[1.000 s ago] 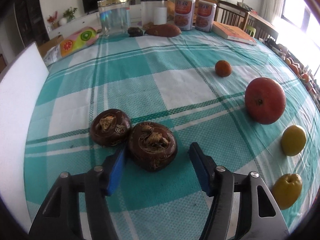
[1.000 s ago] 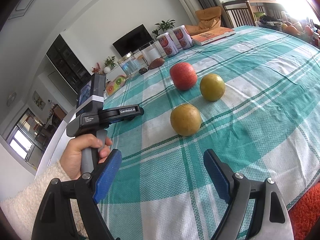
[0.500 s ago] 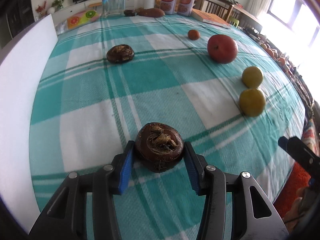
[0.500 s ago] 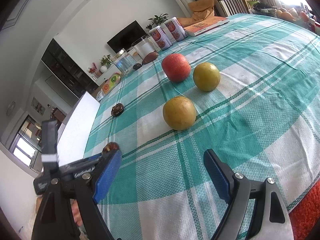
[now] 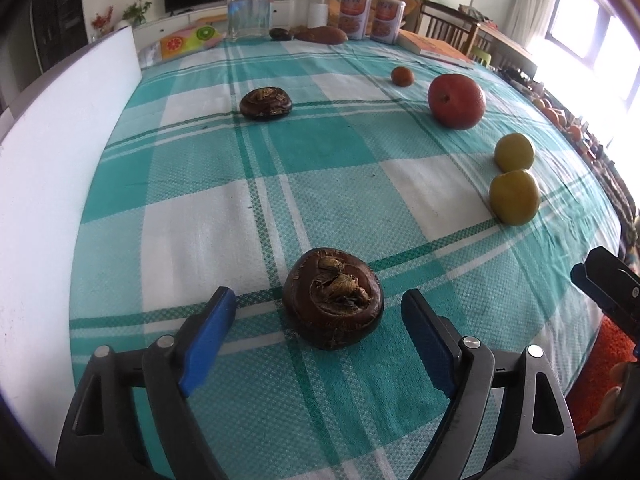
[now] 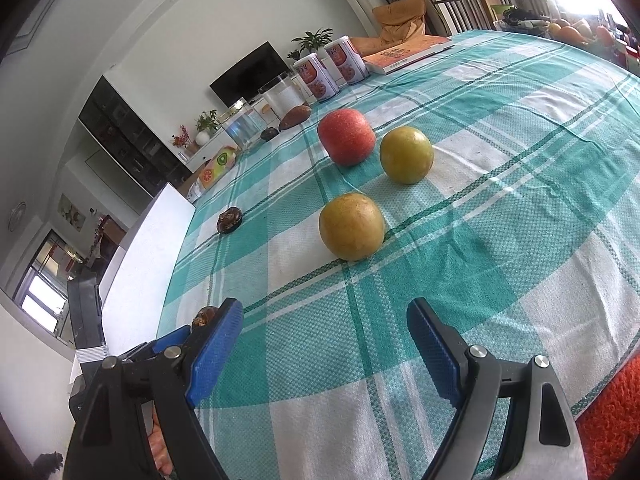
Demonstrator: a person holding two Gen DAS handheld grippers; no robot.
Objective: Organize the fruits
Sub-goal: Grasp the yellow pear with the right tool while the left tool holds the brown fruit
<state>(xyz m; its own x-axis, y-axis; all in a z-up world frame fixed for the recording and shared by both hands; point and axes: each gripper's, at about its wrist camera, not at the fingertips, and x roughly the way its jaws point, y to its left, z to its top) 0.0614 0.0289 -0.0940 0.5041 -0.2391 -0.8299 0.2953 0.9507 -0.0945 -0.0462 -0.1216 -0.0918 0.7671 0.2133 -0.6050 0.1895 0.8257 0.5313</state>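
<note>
My left hand-held gripper (image 5: 316,320) is opening, its jaws clear of the brown fruit (image 5: 333,298) resting on the tabletop (image 5: 340,152) at six o'clock. Withdrawing carelessly could nudge it rolling.

The left wrist camera looks steeply down along the left gripper (image 5: 316,328) at the checked tablecloth (image 5: 340,148), close to a brown fruit (image 5: 333,303) between its fingers. The right wrist camera sits behind the right gripper (image 6: 324,340), tilted less steeply, facing across the table. Both views share the red apple (image 5: 456,101) (image 6: 346,136) and two yellow fruits.
</note>
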